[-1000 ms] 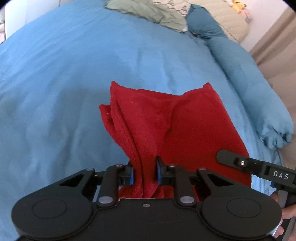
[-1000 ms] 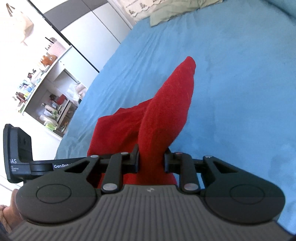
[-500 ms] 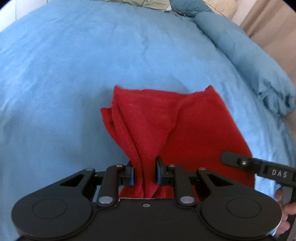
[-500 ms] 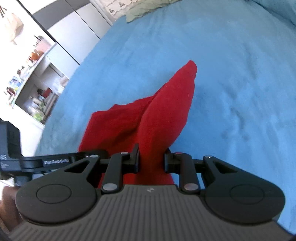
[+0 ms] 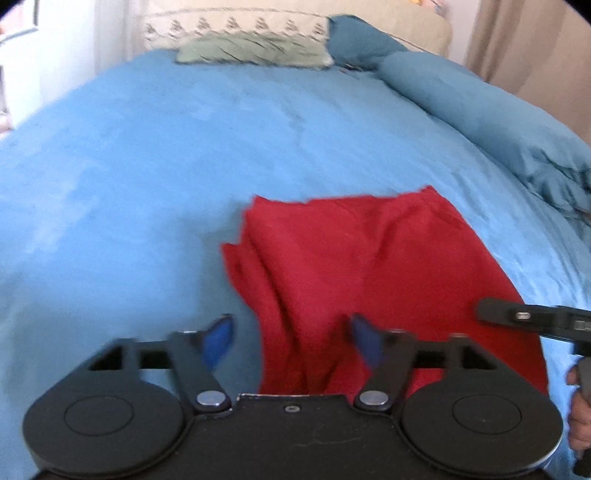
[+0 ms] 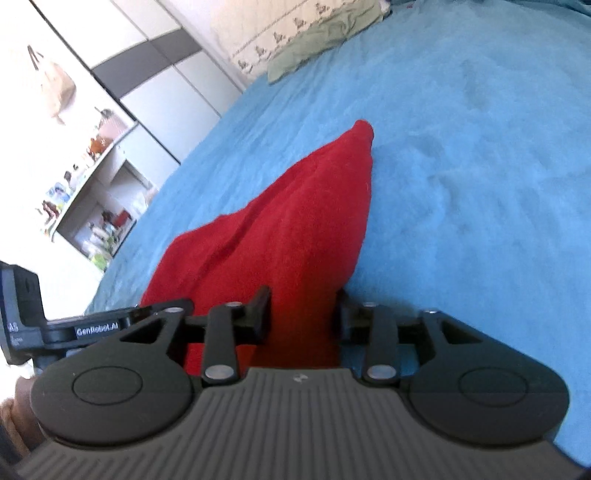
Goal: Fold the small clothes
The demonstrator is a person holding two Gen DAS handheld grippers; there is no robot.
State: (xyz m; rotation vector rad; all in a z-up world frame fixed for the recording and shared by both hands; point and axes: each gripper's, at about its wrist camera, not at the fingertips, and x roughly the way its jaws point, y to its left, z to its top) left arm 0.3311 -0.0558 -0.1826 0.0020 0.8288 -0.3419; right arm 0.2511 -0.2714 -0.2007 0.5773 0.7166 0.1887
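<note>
A small red garment (image 5: 369,266) lies folded over on the blue bedspread (image 5: 166,166). My left gripper (image 5: 291,338) is open, its blue pads (image 5: 218,338) wide apart on either side of the near left edge of the cloth. My right gripper (image 6: 303,314) is shut on the near right edge of the red garment (image 6: 288,229), which rises in a ridge away from it. The right gripper also shows at the right edge of the left wrist view (image 5: 535,319).
A green cloth (image 5: 251,51) and a patterned pillow (image 5: 236,26) lie at the head of the bed. A rolled blue duvet (image 5: 498,110) runs along the right side. White cupboards and shelves (image 6: 92,177) stand to the left of the bed.
My left gripper has opened and let go of the red garment's edge. The cloth has dropped lower onto the bed. The right gripper still holds its edge.
</note>
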